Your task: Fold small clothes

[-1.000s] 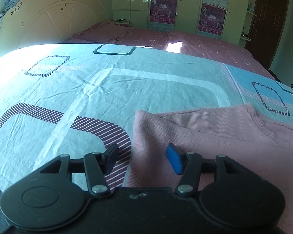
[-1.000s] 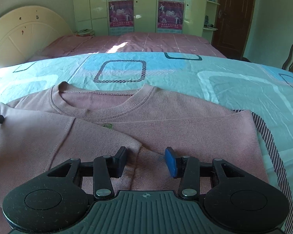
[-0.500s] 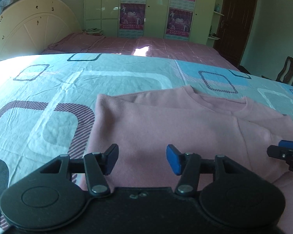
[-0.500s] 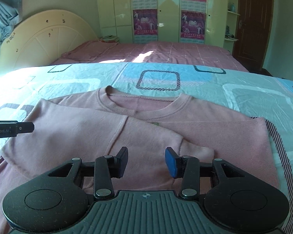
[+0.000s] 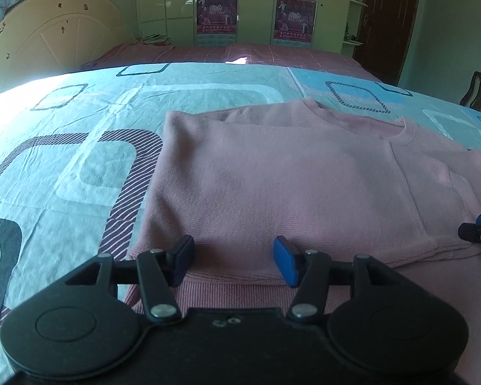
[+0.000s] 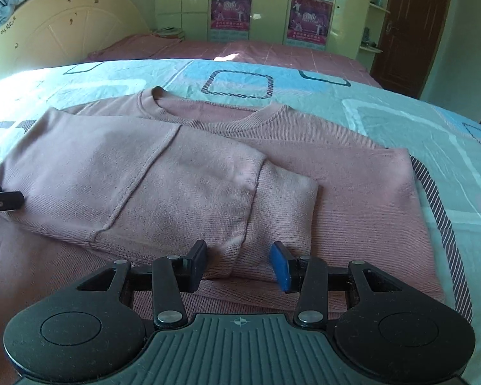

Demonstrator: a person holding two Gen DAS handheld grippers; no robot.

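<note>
A pink knit sweater point(image 5: 288, 186) lies flat on the bed, its left side and sleeve folded across the front. In the right wrist view the sweater point(image 6: 352, 173) shows its neckline at the far side and the folded sleeve's cuff point(image 6: 282, 199) in the middle. My left gripper point(image 5: 234, 261) is open and empty, low over the sweater's near left hem. My right gripper point(image 6: 239, 266) is open and empty, just in front of the folded cuff. Each gripper's tip shows at the edge of the other view.
The bed has a light blue sheet point(image 5: 80, 147) with rounded square patterns. A cream headboard point(image 5: 54, 38) stands at the left. Green wardrobes with posters point(image 6: 272, 9) line the far wall. A dark door point(image 6: 410, 32) and a wooden chair point(image 5: 479, 93) are at the right.
Both grippers have drawn back toward the near hem and stayed open. The left view swung right from the bare sheet onto the sweater. The folded sleeve now lies fully in the right view.
</note>
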